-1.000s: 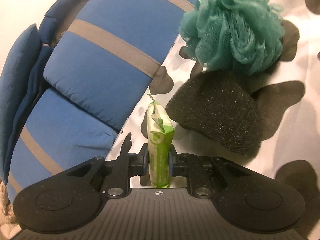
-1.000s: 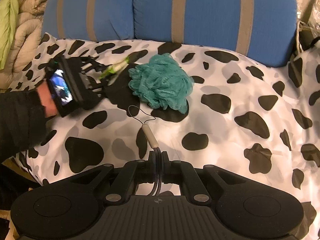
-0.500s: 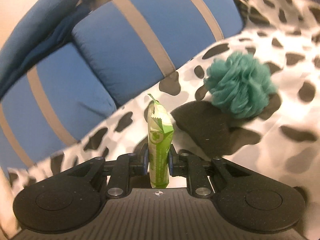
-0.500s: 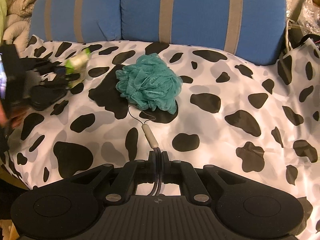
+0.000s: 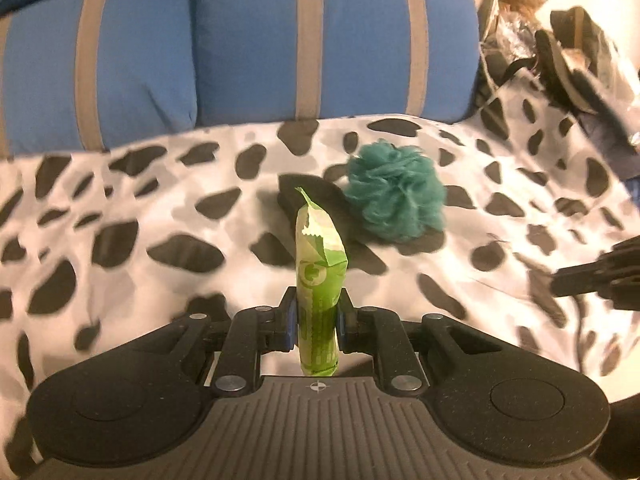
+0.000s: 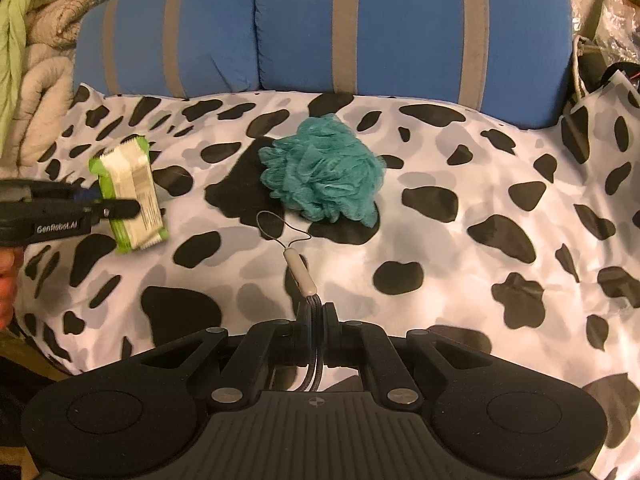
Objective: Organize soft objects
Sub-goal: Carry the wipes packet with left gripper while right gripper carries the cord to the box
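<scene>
Left gripper (image 5: 317,316) fingers clamped green tissue pack (image 5: 319,280), held above cow-print cover (image 6: 460,240). Right gripper (image 6: 316,320) fingers pinched thin cord (image 6: 314,344). Teal loofah (image 6: 322,172) lay mid-cover, near blue cushions (image 6: 408,28).

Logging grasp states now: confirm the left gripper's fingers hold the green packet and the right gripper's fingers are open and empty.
Half right. The left gripper does hold the green packet. But the right wrist view shows the right gripper shut on a thin cord, not open and empty.
</scene>
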`<action>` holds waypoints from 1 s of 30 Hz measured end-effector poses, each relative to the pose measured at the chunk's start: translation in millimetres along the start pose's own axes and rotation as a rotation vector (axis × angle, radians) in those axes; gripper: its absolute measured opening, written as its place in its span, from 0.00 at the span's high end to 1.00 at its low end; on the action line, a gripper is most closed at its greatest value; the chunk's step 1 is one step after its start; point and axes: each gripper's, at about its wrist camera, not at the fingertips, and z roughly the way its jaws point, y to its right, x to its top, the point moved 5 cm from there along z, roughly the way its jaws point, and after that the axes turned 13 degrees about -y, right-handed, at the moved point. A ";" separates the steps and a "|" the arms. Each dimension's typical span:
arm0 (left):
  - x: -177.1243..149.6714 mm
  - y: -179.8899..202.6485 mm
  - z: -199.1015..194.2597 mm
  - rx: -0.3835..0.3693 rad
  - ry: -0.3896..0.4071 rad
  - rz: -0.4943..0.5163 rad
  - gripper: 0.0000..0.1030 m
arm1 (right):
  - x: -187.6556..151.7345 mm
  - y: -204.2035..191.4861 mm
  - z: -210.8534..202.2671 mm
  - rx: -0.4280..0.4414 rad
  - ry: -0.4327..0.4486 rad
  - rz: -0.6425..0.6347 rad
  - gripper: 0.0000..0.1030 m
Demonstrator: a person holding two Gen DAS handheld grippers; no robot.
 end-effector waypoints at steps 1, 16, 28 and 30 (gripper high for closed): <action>-4.1 1.1 -3.1 -0.018 -0.004 -0.010 0.82 | -2.1 -2.0 -0.8 0.006 -0.002 0.003 0.93; -63.3 21.4 -28.1 -0.264 -0.118 -0.060 0.82 | -46.2 -29.0 -13.4 0.121 -0.050 0.031 0.93; -111.0 44.0 -40.2 -0.359 -0.219 -0.028 0.82 | -85.6 -55.0 -20.3 0.168 -0.088 0.026 0.93; -119.4 45.7 -41.6 -0.363 -0.239 -0.031 0.82 | -91.9 -58.2 -21.4 0.169 -0.095 0.025 0.93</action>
